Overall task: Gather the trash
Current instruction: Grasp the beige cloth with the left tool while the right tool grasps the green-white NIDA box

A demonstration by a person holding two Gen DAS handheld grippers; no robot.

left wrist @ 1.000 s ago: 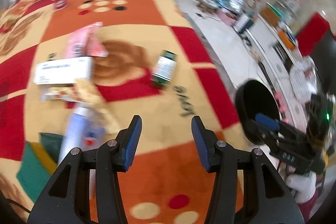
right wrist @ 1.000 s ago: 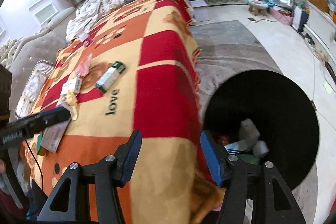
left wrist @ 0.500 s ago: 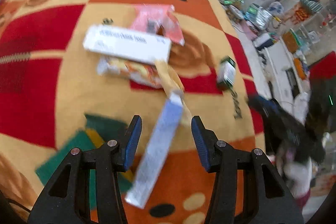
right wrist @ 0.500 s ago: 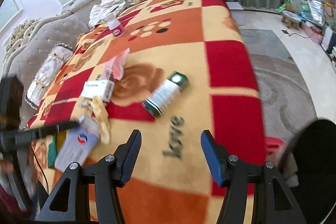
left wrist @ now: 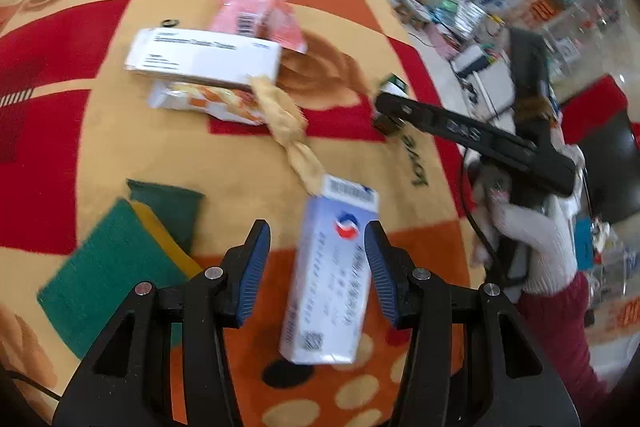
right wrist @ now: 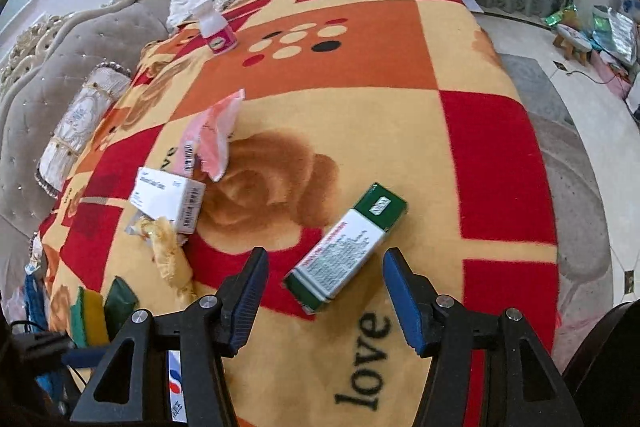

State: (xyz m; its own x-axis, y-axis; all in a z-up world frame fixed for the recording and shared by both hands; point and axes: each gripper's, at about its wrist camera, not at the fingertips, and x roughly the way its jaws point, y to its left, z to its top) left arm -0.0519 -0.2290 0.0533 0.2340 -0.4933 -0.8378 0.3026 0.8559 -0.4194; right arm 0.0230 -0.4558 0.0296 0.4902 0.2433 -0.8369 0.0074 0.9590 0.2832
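Note:
My left gripper (left wrist: 317,267) is open, its jaws on either side of a pale blue and white box (left wrist: 334,275) lying on the blanket. My right gripper (right wrist: 326,297) is open around a green and white box (right wrist: 346,247) lying diagonally on the blanket. The right gripper also shows in the left wrist view (left wrist: 384,111) at that box. Further back lie a white carton (left wrist: 204,57), a crumpled orange-white wrapper (left wrist: 208,101), a twisted yellow wrapper (left wrist: 290,131) and a pink packet (left wrist: 258,15).
A green and yellow sponge (left wrist: 116,247) lies at the left. A small pink-labelled bottle (right wrist: 216,31) stands at the far end. Cushions (right wrist: 80,115) line the sofa back. The black bin's rim (right wrist: 608,359) shows at lower right, beyond the blanket edge.
Both grippers swung from the bin side to the blanket. The left closed in on the blue and white box; the right moved down around the green and white box.

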